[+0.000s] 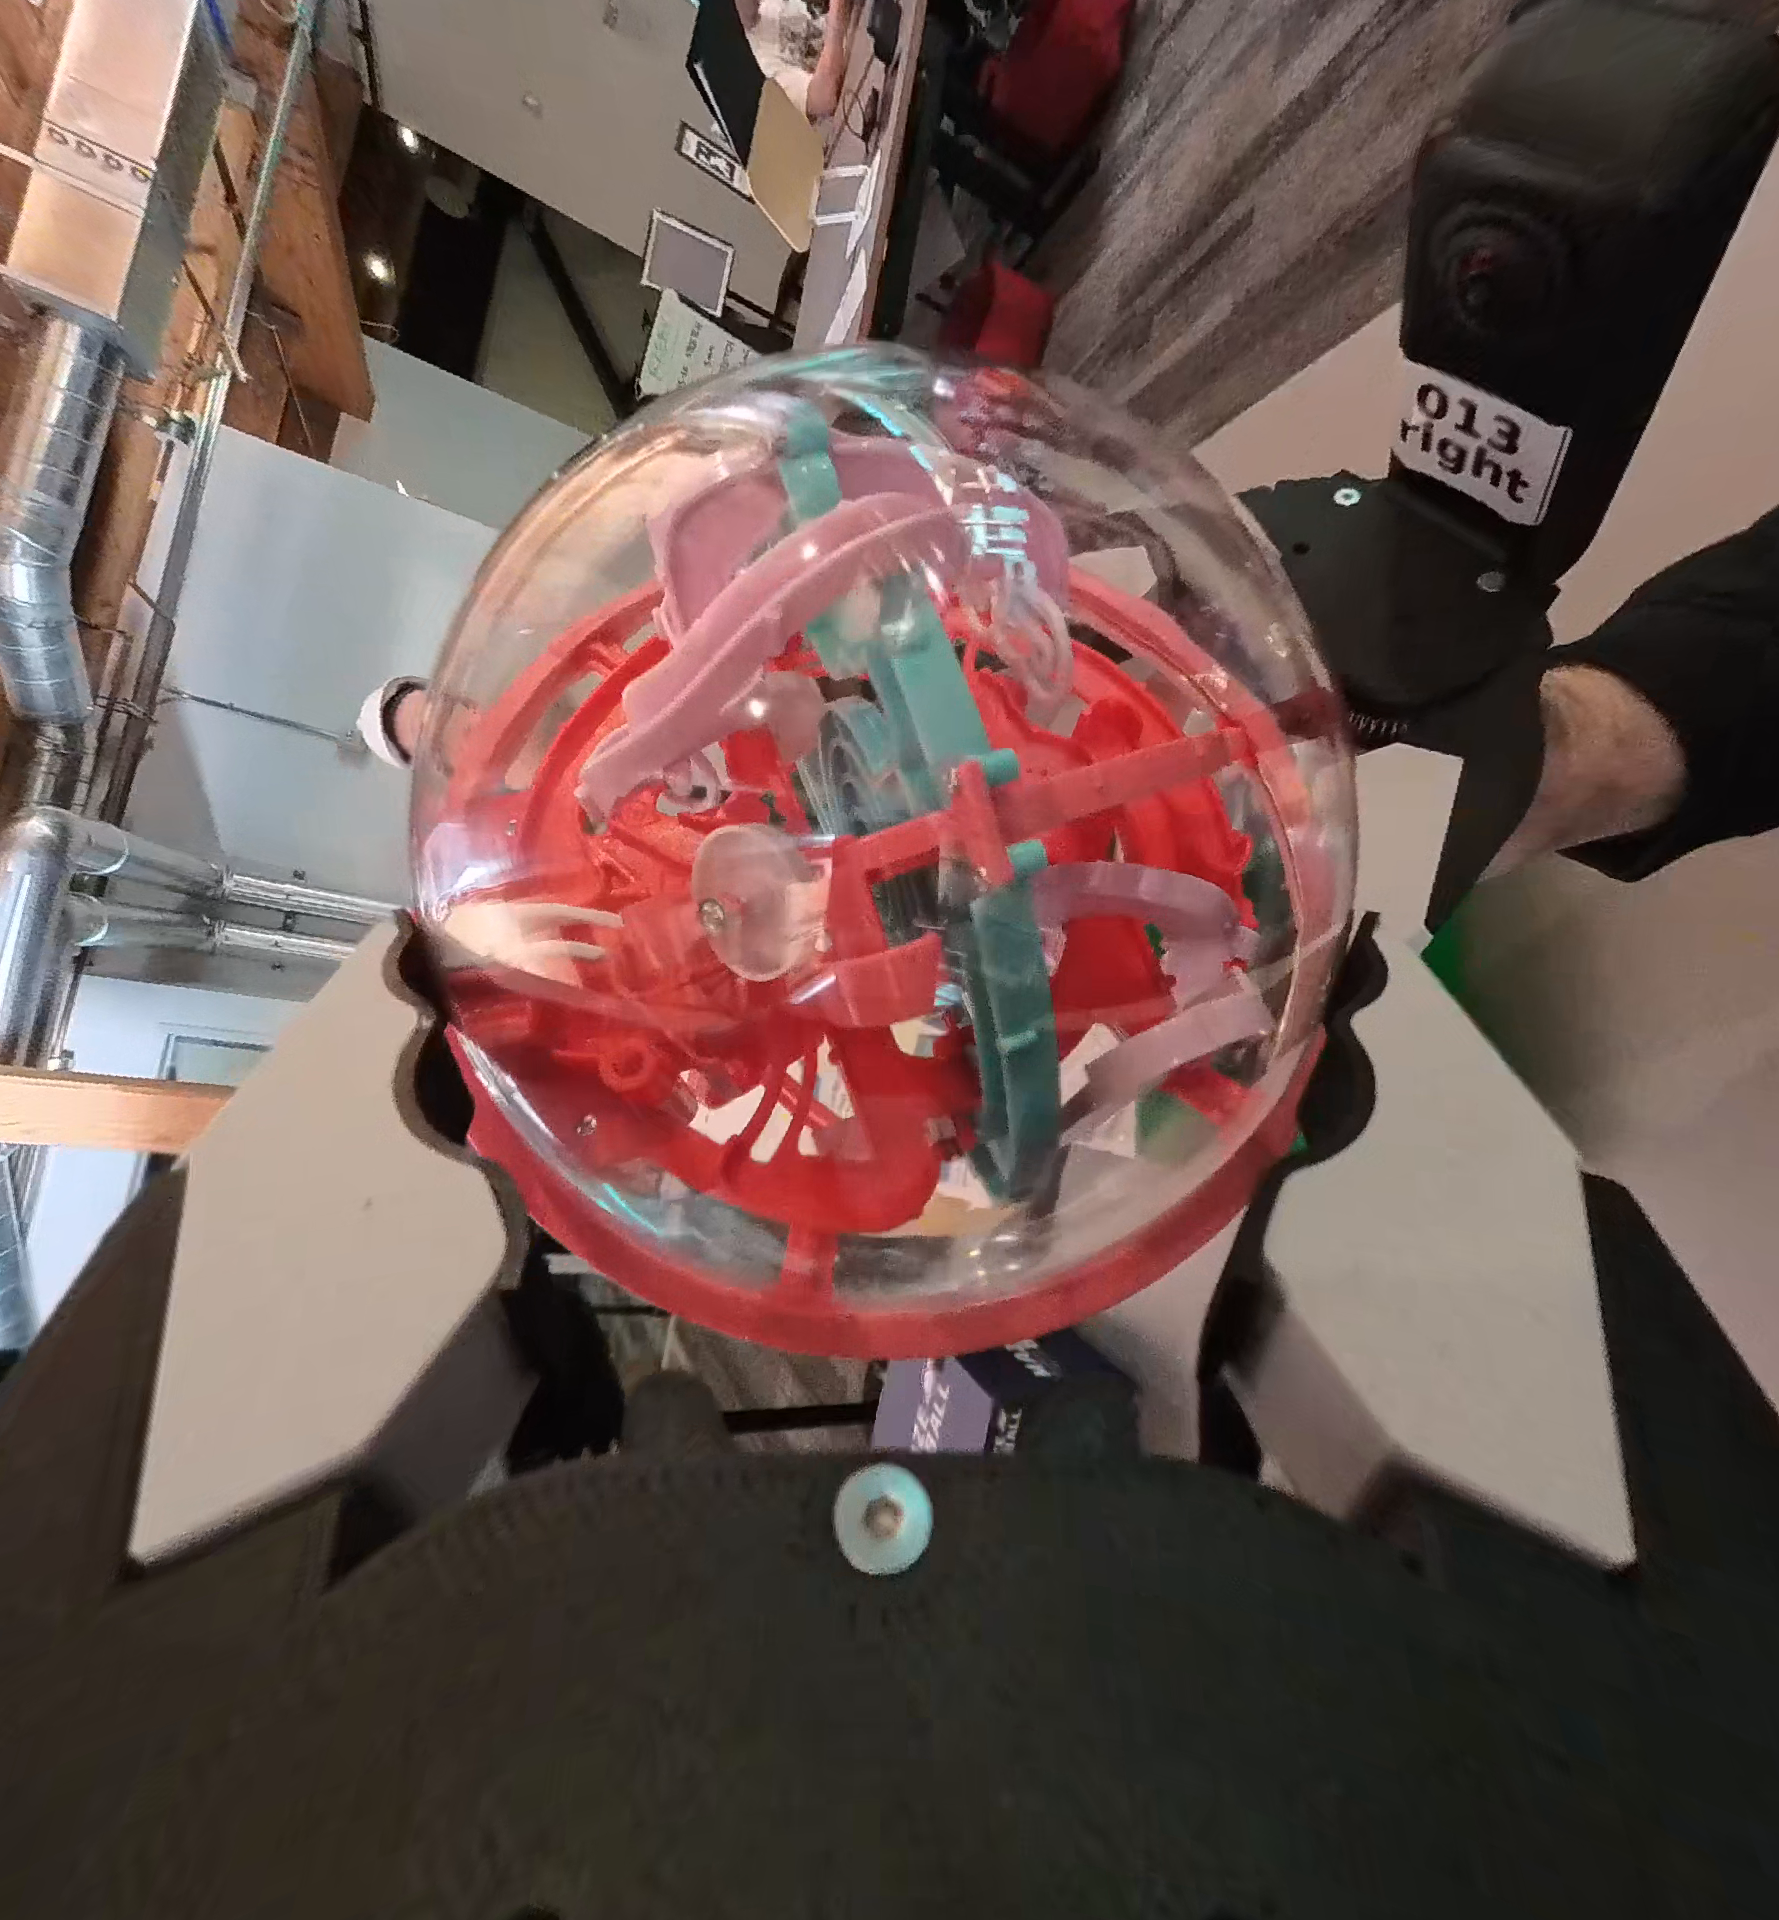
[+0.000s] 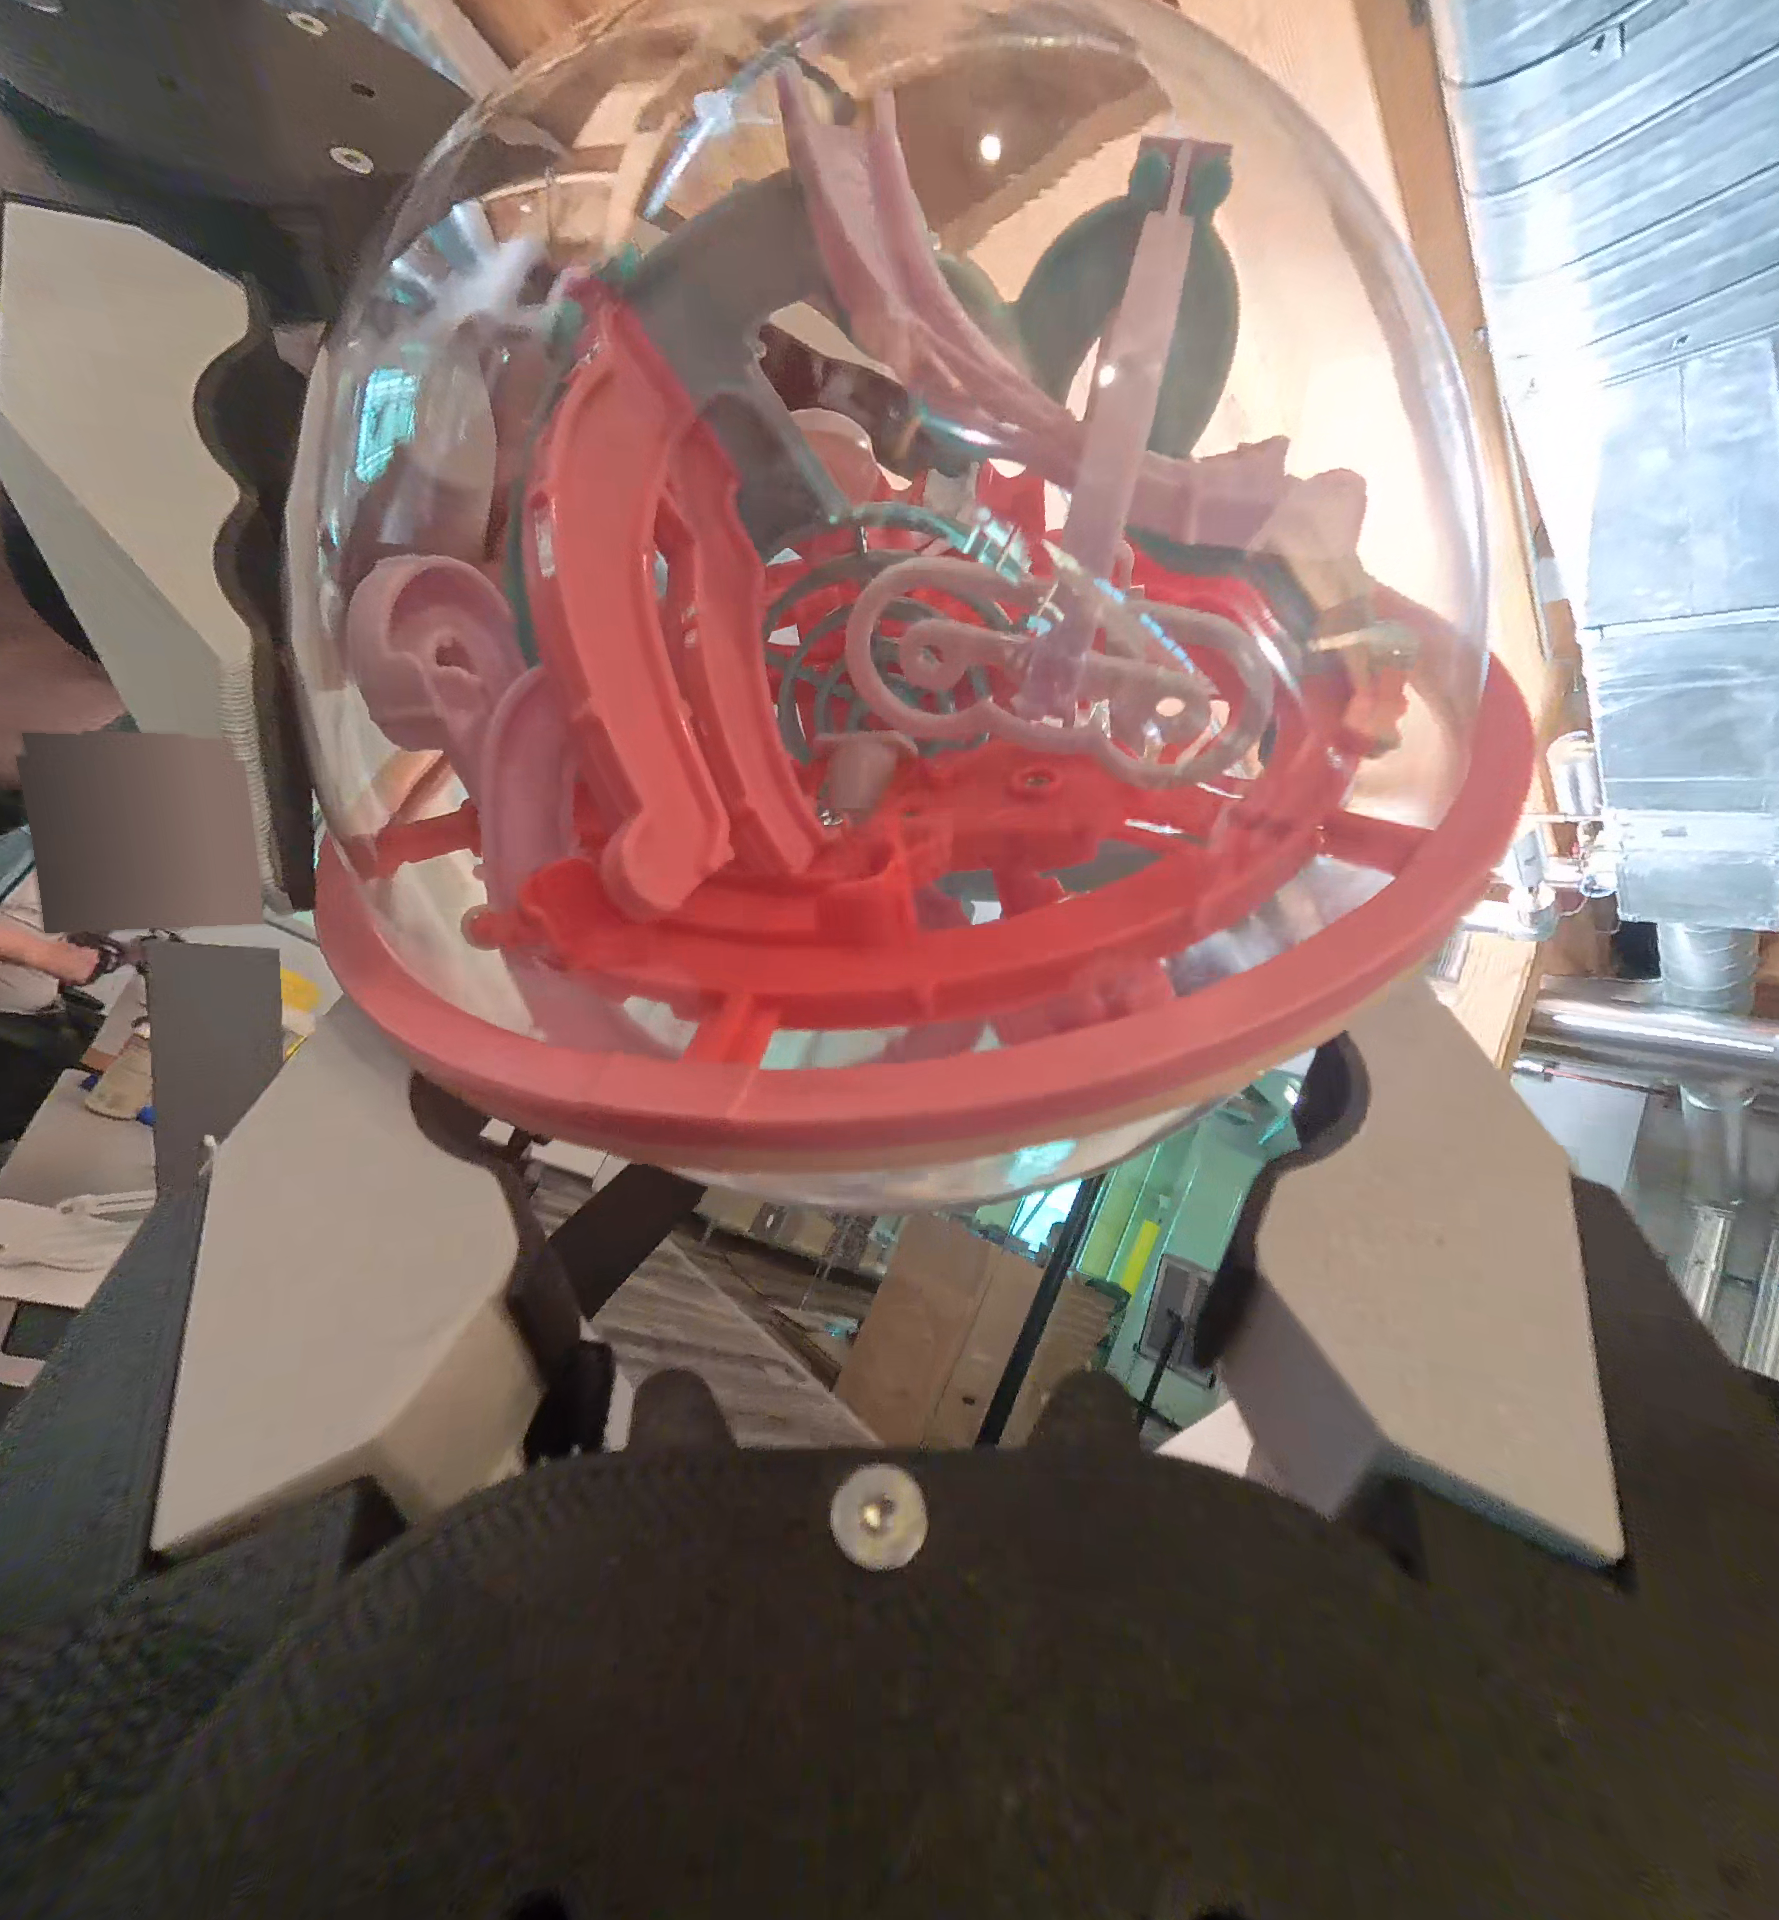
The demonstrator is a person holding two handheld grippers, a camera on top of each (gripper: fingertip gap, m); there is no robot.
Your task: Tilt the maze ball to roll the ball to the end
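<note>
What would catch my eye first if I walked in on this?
A clear maze ball packed with red, pink and teal tracks fills the middle of both views, lifted up and clamped between the left gripper and the right gripper. Behind it run silver ducts and wooden beams.

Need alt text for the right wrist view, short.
A clear maze ball with a red equator ring and red, pink and green tracks inside sits wedged between the right gripper's white fingers, lifted toward a wooden ceiling with silver ductwork.
</note>
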